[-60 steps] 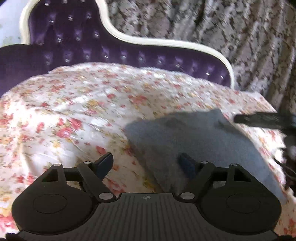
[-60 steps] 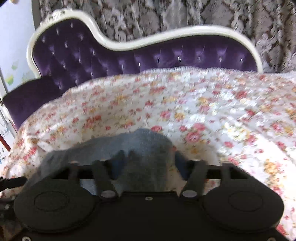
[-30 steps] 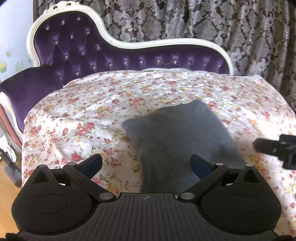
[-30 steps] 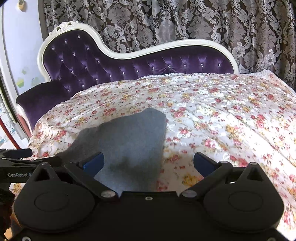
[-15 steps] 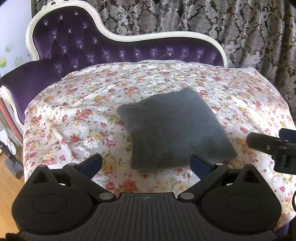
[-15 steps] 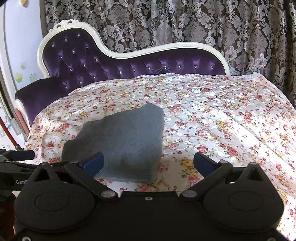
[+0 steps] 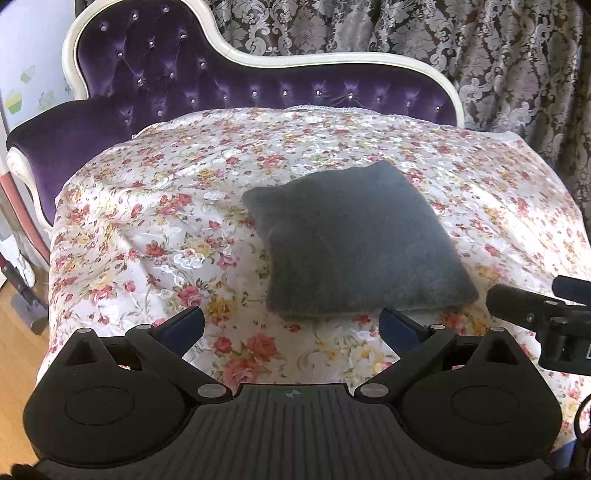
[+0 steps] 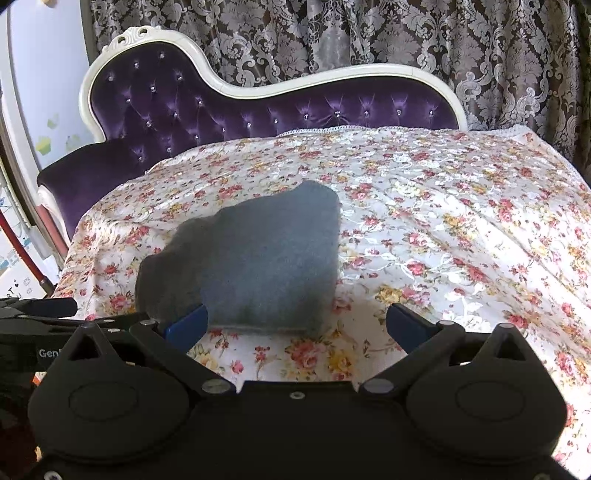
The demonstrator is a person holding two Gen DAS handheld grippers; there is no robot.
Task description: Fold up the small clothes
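Note:
A grey knitted garment [image 7: 354,240] lies folded into a thick square on the flowered cover [image 7: 155,221] of the sofa; the right wrist view shows the same grey garment [image 8: 258,262] left of centre. My left gripper [image 7: 291,325] hangs open above the cover, just short of the garment's near edge, nothing between its blue pads. My right gripper [image 8: 295,325] is open too, held back from the fold's near edge. Part of the right gripper also shows at the right edge of the left wrist view.
A purple tufted sofa back with a white frame [image 7: 258,85] runs behind the cover. Patterned curtains [image 8: 406,33] hang behind it. Wooden floor [image 7: 18,362] and some items stand at the left past the sofa's end. The cover's right half [image 8: 480,240] is bare.
Both grippers have let go of the grey garment, opened wide and pulled back and up from it. The garment now rests folded on the cover.

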